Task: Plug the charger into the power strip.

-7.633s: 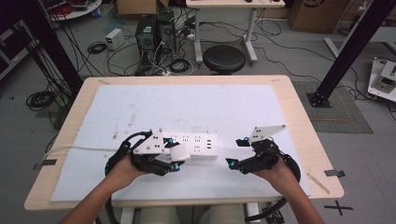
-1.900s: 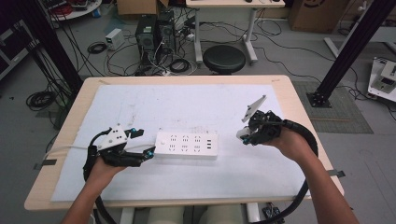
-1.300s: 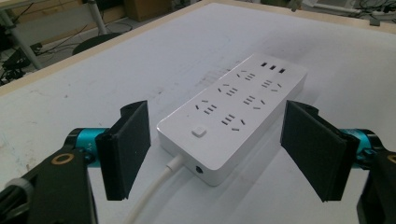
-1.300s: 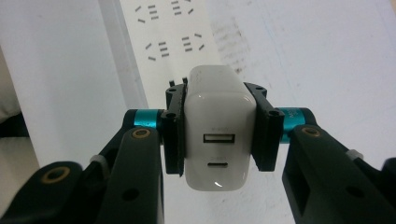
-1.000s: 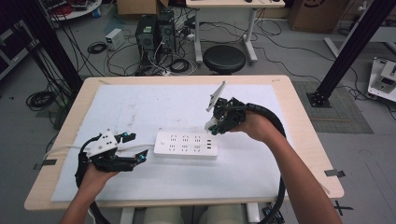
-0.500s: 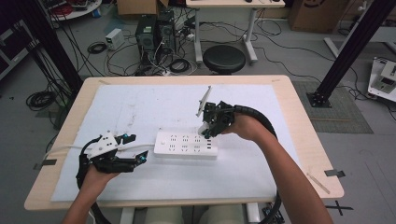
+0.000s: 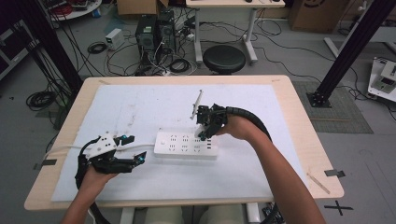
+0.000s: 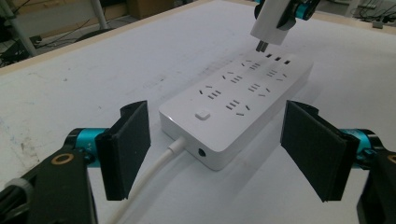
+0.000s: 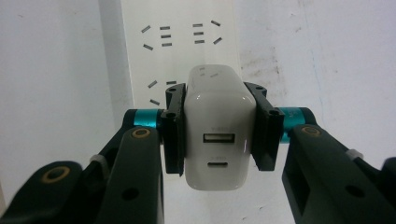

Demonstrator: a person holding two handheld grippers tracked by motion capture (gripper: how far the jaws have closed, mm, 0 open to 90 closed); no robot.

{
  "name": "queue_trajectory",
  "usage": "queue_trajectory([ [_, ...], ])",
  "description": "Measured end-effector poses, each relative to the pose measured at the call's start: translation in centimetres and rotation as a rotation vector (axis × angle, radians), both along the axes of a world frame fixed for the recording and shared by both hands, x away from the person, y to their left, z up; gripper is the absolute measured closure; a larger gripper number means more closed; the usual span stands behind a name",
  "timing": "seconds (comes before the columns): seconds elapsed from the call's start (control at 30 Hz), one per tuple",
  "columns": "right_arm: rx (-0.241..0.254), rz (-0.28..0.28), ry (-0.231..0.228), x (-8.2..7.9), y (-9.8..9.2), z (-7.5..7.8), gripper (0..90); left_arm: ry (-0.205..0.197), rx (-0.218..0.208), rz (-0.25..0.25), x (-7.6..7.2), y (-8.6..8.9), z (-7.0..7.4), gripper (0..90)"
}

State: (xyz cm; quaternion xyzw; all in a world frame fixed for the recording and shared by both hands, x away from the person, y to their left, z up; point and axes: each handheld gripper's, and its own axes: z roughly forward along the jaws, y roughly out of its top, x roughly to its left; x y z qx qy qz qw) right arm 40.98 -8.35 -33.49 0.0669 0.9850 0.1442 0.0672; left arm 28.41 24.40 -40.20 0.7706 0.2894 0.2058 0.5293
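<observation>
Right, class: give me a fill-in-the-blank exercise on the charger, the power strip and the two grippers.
1. The right gripper is shut on a white ____.
2. The charger has its prongs just ____ the power strip, not yet in.
3. The left gripper has ____ jaws with nothing between the pads.
4. The strip's cable leaves the end nearer the ____ gripper.

Missing words: charger; above; open; left

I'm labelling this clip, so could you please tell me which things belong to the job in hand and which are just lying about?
In use: white charger, clamped in the right gripper; power strip below it; open left gripper by the strip's cable end.

Lying about: stool, computer towers, floor cables, cardboard box.
</observation>
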Motion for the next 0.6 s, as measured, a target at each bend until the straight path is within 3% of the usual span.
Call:
queue_trajectory([
  [0.6,-0.045,0.022,0.015,0.7,1.0,-1.3,63.4,0.005,-0.006,0.008,0.3,0.3,-0.4,24.3],
])
